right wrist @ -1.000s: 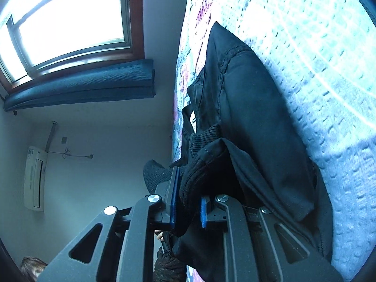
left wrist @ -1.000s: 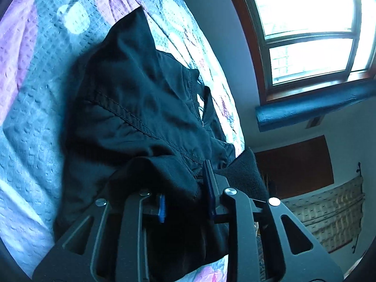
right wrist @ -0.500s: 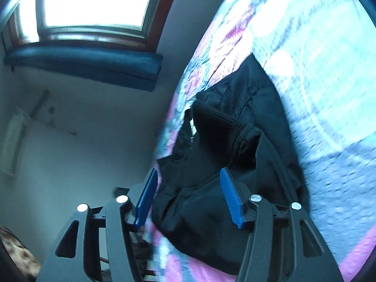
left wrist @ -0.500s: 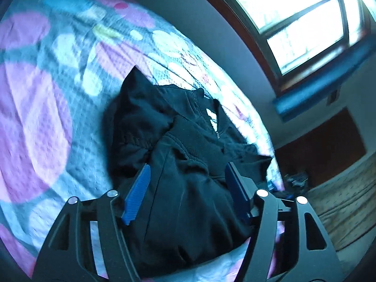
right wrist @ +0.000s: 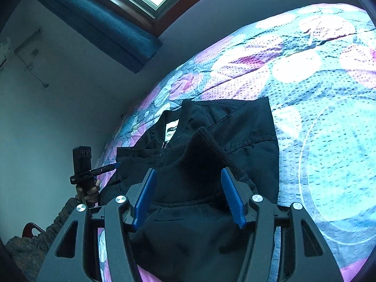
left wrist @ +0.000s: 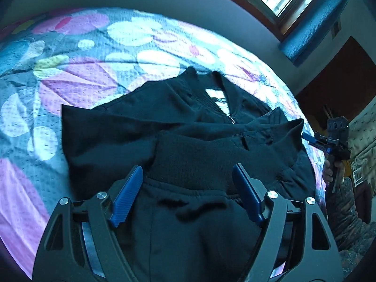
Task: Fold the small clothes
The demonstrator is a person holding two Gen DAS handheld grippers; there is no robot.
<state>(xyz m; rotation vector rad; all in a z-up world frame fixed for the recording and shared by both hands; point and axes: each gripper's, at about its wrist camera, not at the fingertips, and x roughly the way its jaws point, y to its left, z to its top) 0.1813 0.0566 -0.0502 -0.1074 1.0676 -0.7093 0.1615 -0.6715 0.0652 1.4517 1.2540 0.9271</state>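
A second ago both my grippers were clamped on the black jacket (left wrist: 188, 141) — now the left gripper (left wrist: 188, 192) and right gripper (right wrist: 188, 195) stand spread wide, holding nothing. I've pulled both back, so the folded jacket lies whole on the bedspread (left wrist: 70, 75) — ribbed hem turned up toward the collar.

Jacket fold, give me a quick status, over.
Left tool open, right tool open, both empty. Black jacket lies on the bedspread, hem folded up over the body. Nothing in the way.
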